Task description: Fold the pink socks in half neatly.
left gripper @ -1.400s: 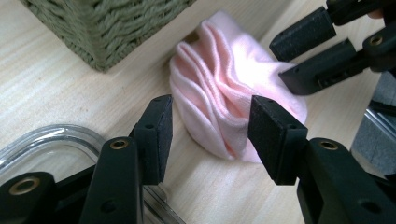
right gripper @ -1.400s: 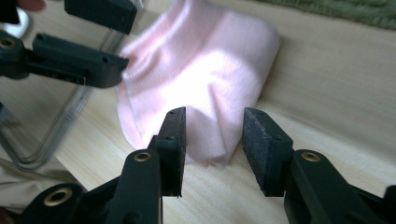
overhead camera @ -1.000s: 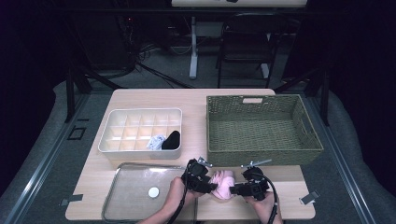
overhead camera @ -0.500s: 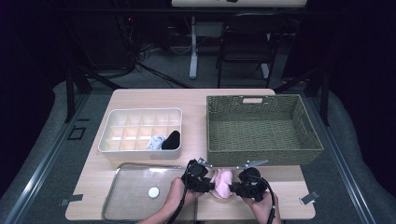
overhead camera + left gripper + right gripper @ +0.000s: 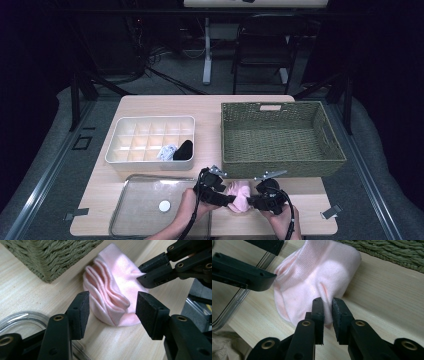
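Sock (image 5: 112, 293), pink, folded: right gripper (image 5: 327, 305) fingers clenched on its near edge; left gripper (image 5: 112, 312) fingers released, straddling folds. Left should close squarely across all layers before lifting.

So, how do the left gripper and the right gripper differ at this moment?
The left gripper has its jaws wide open, standing on either side of the folded pink cloth without pinching it. The right gripper has its jaws nearly closed on a small pinch of that cloth's edge. In the high view the left gripper sits next to the clear tray, while the right gripper sits in front of the woven basket. Both are black, hand-held, and point at the same cloth.
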A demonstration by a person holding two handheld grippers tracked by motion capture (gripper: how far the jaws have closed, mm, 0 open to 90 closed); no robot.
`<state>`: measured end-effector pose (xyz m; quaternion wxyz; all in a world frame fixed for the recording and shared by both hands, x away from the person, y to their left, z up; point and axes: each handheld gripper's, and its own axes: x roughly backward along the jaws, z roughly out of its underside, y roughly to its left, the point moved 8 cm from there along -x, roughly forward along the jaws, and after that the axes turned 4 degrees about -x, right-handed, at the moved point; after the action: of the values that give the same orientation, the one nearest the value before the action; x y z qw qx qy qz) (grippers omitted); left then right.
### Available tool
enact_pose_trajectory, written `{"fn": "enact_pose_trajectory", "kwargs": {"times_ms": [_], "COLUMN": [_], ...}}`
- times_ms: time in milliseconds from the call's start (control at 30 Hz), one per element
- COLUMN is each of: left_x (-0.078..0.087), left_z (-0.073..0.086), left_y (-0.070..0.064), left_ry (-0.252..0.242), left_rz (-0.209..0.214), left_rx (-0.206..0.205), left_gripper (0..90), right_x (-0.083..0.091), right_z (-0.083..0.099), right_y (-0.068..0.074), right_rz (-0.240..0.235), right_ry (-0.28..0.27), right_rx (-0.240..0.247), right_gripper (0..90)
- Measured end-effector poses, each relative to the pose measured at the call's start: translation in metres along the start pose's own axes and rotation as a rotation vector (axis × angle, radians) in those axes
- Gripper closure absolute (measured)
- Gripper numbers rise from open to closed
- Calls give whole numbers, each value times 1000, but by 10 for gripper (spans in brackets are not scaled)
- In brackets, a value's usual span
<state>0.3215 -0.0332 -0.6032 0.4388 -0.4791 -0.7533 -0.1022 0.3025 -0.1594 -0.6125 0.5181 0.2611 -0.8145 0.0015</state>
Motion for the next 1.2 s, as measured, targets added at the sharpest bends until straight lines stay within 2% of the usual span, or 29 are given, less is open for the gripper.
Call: {"fn": "enact_pose_trajectory", "kwargs": {"times_ms": [100, 233, 267, 467, 567, 767, 833, 900, 933, 1100, 1200], "left_x": [-6, -13, -14, -16, -17, -17, -17, -17, -16, -11, -7], "left_z": [3, 8, 9, 10, 10, 10, 11, 11, 11, 10, 8], "left_y": [4, 7, 8, 9, 8, 9, 9, 10, 11, 15, 17], "left_ry": [25, 42, 44, 50, 41, 41, 43, 45, 49, 47, 37], "left_rz": [-9, 7, 4, -5, -4, -14, 1, 2, 2, -1, -1], "left_rx": [9, 24, 16, 14, 25, 29, 24, 23, 19, 35, 40], "left_gripper": [479, 698, 739, 756, 757, 759, 758, 757, 752, 700, 701], "right_x": [1, 3, 4, 6, 8, 6, 1, 0, -2, -9, -9], "right_z": [-1, -2, -4, -6, -7, -8, -7, -7, -7, -7, -7], "right_y": [2, 7, 9, 14, 19, 31, 37, 39, 39, 39, 40], "right_rz": [1, 7, 1, 6, 0, -19, -26, -31, -31, -37, -40], "right_ry": [-9, -19, -24, -39, -50, -49, -38, -32, -26, -33, -21], "right_rx": [9, 25, 44, 64, 79, 125, 150, 150, 166, 157, 177], "right_gripper": [805, 804, 805, 808, 810, 811, 813, 813, 813, 811, 812]}}
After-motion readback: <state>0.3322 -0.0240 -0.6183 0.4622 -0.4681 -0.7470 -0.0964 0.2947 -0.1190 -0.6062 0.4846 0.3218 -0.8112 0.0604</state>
